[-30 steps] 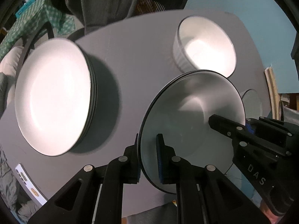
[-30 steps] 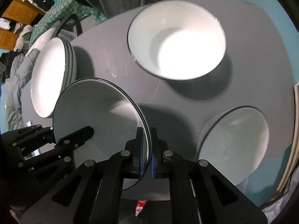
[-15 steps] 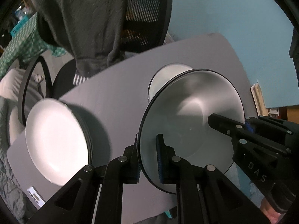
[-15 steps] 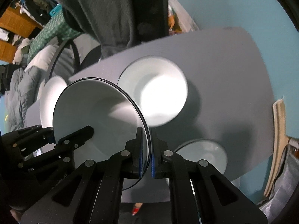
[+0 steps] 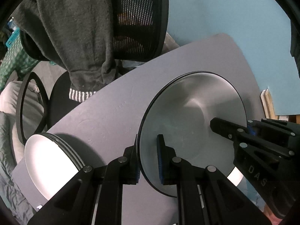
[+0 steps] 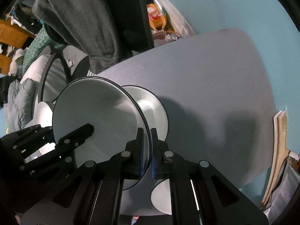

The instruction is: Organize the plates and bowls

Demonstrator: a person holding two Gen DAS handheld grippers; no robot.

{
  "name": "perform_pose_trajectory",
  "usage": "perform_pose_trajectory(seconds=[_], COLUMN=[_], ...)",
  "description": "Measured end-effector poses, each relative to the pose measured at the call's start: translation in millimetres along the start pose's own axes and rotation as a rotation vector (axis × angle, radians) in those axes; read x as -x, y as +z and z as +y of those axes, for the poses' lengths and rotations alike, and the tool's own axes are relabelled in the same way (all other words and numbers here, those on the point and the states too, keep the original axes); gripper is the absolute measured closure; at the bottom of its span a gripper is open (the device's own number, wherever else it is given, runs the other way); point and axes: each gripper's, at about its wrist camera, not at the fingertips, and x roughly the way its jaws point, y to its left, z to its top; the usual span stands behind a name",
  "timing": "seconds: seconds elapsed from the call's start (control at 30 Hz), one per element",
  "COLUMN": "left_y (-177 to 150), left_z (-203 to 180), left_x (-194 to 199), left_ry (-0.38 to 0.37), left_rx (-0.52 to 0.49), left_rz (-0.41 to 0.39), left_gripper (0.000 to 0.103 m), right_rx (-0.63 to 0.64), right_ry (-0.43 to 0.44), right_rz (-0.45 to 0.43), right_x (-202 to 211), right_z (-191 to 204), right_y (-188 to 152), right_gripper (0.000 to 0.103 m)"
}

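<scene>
Both grippers hold one white bowl with a dark rim (image 5: 193,116), lifted high above the grey table (image 5: 116,108). My left gripper (image 5: 149,157) is shut on the bowl's left rim. My right gripper (image 6: 147,153) is shut on its right rim, and the bowl shows in the right wrist view (image 6: 97,112) too. A stack of white plates (image 5: 48,161) lies at the table's left end. Another white bowl (image 6: 151,106) stands on the table just behind the held one. A third bowl (image 6: 161,196) shows below my right gripper.
A black mesh office chair (image 5: 138,18) with a grey hooded sweater (image 5: 75,28) draped over it stands behind the table. A light blue wall (image 5: 234,9) is on the right. Wooden boards (image 6: 277,150) lean by the table's right edge.
Both grippers have lifted the bowl well up from the table. The plates and the other bowls now look smaller and lower in both views, and the chair has come into view.
</scene>
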Motion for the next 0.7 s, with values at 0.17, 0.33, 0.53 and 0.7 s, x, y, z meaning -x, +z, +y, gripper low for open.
perform_pose_trajectory(seconds=[0.17,0.33,0.53,0.7], left_y=[0,-2,-3,-3], left_z=[-4,-8,-8,-8], left_x=[-12,-23,-31,-32], left_ry=[0.017,0.055,0.062,0.063], left_rx=[-0.012,-0.030,-0.030,-0.030], left_rz=[0.027,0.026,0.033,0.036], left_gripper=[0.090,0.089,0.089,0.089], right_rx=[-0.012,-0.010,-0.001,-0.006], right_ry=[-0.018,-0.017,-0.027,-0.019], right_rz=[0.026,0.043,0.045,0.049], right_x=[-9,-15,-15,-18], right_z=[-5,-8,-9,-11], right_y=[-1,-1,0,3], right_gripper=[0.096,0.096,0.093,0.090])
